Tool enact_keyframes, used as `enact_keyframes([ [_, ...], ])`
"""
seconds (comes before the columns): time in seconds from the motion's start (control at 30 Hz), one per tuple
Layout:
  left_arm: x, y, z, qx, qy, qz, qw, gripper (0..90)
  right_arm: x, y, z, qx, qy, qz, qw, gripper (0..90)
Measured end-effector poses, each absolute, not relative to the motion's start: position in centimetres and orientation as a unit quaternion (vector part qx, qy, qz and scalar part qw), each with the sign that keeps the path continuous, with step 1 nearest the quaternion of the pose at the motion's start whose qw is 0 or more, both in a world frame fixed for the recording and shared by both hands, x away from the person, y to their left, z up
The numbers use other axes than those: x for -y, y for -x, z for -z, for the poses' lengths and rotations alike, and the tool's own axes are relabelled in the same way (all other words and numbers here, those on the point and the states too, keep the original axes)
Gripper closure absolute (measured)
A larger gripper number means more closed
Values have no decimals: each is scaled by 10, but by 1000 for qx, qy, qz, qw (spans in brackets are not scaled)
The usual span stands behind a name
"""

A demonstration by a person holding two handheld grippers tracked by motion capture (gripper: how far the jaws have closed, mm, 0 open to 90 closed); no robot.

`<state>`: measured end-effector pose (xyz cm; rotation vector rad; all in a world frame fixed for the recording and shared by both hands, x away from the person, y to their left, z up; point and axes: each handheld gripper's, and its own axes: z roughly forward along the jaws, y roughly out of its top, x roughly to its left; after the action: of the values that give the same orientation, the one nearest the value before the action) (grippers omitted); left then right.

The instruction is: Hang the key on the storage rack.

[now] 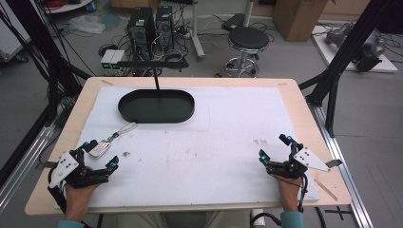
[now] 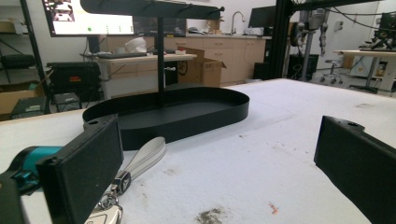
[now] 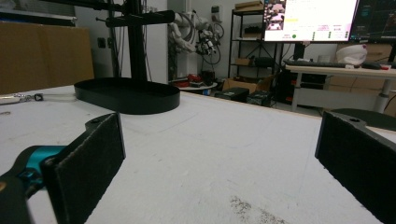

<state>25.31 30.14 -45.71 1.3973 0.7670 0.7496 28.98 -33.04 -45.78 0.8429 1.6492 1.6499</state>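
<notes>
left gripper [image 1: 99, 153] sits at the near left of the table [image 1: 290, 90], jaws wide apart with nothing clamped between them. a car key fob [image 1: 99, 149] with a white strap [image 1: 127, 128] lies on the white mat [image 1: 228, 137] right at this gripper's far jaw, fob touching or just beside the jaw tip, can't tell which. strap runs from the fob up toward the black oval tray [image 1: 156, 106], its end just short of the tray's near rim. in the left gripper view the strap [image 2: 147, 156] and the metal ring end of the fob [image 2: 108, 210] lie just inside the left jaw, low in the frame; the right jaw stands well apart from them. tray [image 2: 187, 112] sits behind the key, with a thin black post [image 2: 160, 60] rising from it to a crossbar [image 2: 149, 7] on top.

right gripper [image 1: 274, 148] rests at the near right of the table, jaws also spread wide and holding nothing, well apart from the key and the tray. in the right gripper view the tray [image 3: 127, 96] is far off to the left, bare mat between the jaws, small dark stain [image 3: 245, 205] on the mat near the bottom. person's hands [image 1: 78, 194] grip both tools from the near edge.
</notes>
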Motion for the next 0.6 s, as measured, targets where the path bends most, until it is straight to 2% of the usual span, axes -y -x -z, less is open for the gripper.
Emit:
enact_keyframes([
  [0.23, -308, -259, 434, -336, -637, -332, 609, 19, 330, -290, 458, -628, -324, -630, 323, 8],
  [0.6, -306, -289, 388, -333, -692, -307, 562, 18, 330, -290, 458, -627, -324, -630, 324, 8],
])
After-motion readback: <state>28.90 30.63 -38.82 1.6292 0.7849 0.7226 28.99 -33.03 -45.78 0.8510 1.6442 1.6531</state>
